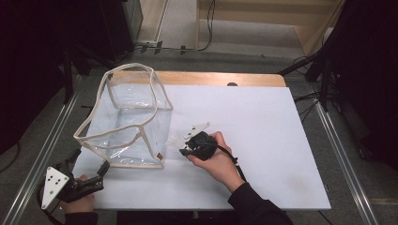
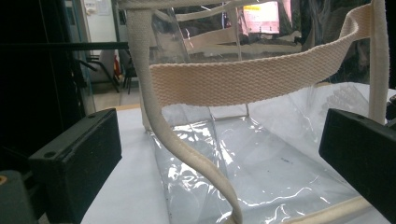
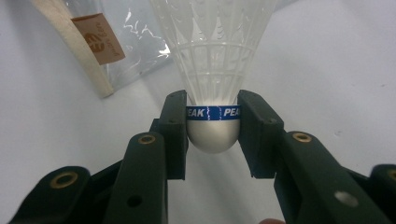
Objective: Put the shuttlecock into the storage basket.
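Note:
A clear plastic bag (image 1: 126, 117) with beige webbing trim stands open on the white table (image 1: 263, 140) at the left. My left gripper (image 1: 91, 160) sits at the table's front left corner, open, pointing at the bag's near corner. In the left gripper view its jaws stand wide apart, with the bag (image 2: 261, 172) and a beige strap (image 2: 243, 79) ahead between them, untouched. My right gripper (image 3: 213, 126) is shut on the rounded cork of a white shuttlecock (image 3: 212, 56) with a blue band, skirt pointing away. From above, this shuttlecock (image 1: 180, 138) lies just right of the bag's front corner.
A brown label (image 3: 98, 37) marks the bag's lower front corner. The table's wooden far edge (image 1: 211, 78) shows beyond the white surface. Metal rails (image 1: 342, 154) run along both sides of the table, with dark equipment and cables on the floor around.

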Motion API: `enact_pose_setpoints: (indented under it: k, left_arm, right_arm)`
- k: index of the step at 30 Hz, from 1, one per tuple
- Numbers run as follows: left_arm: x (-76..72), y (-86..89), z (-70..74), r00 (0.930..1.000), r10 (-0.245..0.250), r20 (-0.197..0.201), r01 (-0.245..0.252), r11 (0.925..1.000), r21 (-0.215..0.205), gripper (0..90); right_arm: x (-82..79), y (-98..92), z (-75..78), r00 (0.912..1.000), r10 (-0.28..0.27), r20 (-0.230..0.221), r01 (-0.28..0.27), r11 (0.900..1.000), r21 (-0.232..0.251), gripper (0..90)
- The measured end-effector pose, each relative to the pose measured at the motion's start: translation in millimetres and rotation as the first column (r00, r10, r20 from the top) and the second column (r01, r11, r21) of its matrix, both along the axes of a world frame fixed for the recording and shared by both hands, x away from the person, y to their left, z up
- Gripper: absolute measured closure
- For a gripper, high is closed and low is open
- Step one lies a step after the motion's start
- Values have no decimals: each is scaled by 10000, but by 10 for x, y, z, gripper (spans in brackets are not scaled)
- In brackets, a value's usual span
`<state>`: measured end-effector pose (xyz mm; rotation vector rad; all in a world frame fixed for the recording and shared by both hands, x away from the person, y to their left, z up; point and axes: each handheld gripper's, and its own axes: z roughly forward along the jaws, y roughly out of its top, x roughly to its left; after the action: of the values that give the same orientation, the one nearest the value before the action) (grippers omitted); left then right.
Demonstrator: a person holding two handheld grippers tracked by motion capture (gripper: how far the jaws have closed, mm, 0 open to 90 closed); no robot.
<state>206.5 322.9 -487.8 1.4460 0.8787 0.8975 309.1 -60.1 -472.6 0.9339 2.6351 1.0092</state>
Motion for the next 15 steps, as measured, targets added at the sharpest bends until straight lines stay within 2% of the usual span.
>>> enact_pose_setpoints:
  k: [15]
  left_arm:
    - [1, -2, -1, 10000, -3, -10, 3, 10000, 31, 0]
  right_arm:
    - [-20, -52, 117, 9981, -269, 554, 233, 9977, 644, 632]
